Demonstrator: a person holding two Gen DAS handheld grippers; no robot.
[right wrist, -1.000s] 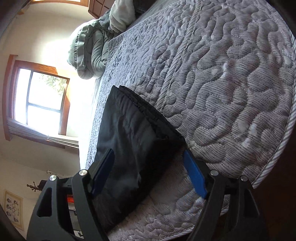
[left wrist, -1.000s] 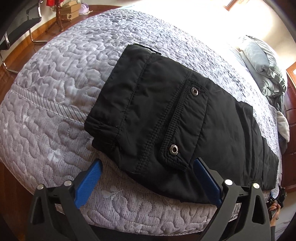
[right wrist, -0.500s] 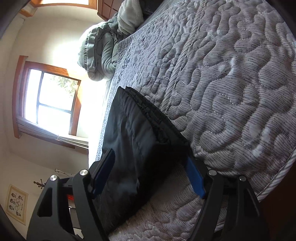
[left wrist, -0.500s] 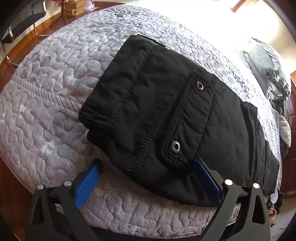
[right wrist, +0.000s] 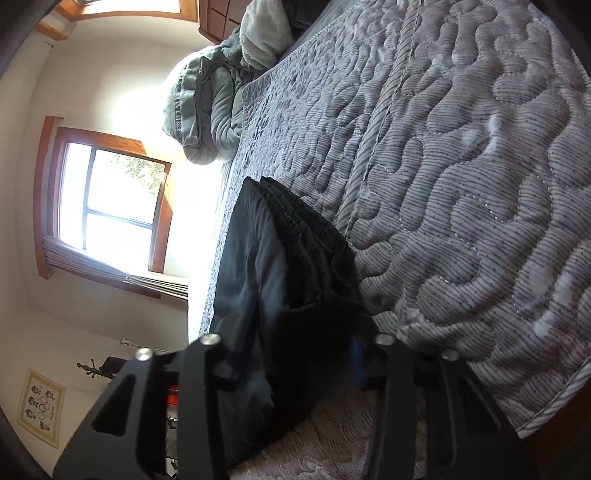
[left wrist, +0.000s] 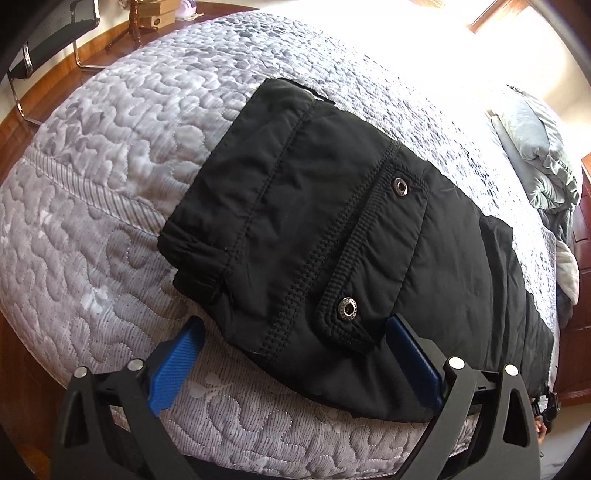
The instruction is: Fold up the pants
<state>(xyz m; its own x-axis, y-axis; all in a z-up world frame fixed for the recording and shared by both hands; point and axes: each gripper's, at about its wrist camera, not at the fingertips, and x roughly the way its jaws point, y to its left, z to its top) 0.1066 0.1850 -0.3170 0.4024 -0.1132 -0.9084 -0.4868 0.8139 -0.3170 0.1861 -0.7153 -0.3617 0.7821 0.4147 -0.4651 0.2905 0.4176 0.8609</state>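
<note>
Pants: black pants (left wrist: 332,236) lie flat on the bed (left wrist: 110,155), near its front edge, already doubled lengthwise w/ legs stacked. Cuffs point toward the mattress corner; waist end runs off toward the pillows.
Pocket: flap w/ 2 metal snaps (left wrist: 400,187) faces up, so the outer side of the leg is on top.
Left claw: left claw (left wrist: 295,362) hangs just above the near hem, jaws wide apart, blue pads (left wrist: 173,365) clear of the cloth on either side. Holds nothing. Prob. parked over the edge so it can drop & pinch when the fold starts.
Right claw: right claw (right wrist: 295,369) sits at the waist end (right wrist: 295,258), jaws closing in w/ a bunch of black fabric between them. 1 blue pad shows beside the cloth; the other is hidden behind fabric, so full pad contact can't be confirmed, though the fabric looks gathered & pinched.
Why there: a claw at each end of the long strip gives control of both corners. Lifting the waist toward the cuffs would halve the length.
Bed: grey quilted cover gives a soft, grippy base, so cloth should stay put but jaws may snag the quilting.
Bedding: green-grey duvet (right wrist: 207,110) is heaped at the head, well apart from the pants.
Room: window (right wrist: 107,206) behind the right claw; chair (left wrist: 48,33) on wood floor past the bed.
Stage: judged mid-task. Lengthwise fold done, crosswise fold not yet made.
Risk: slick padded fabric may slip if only 1 layer is caught.
</note>
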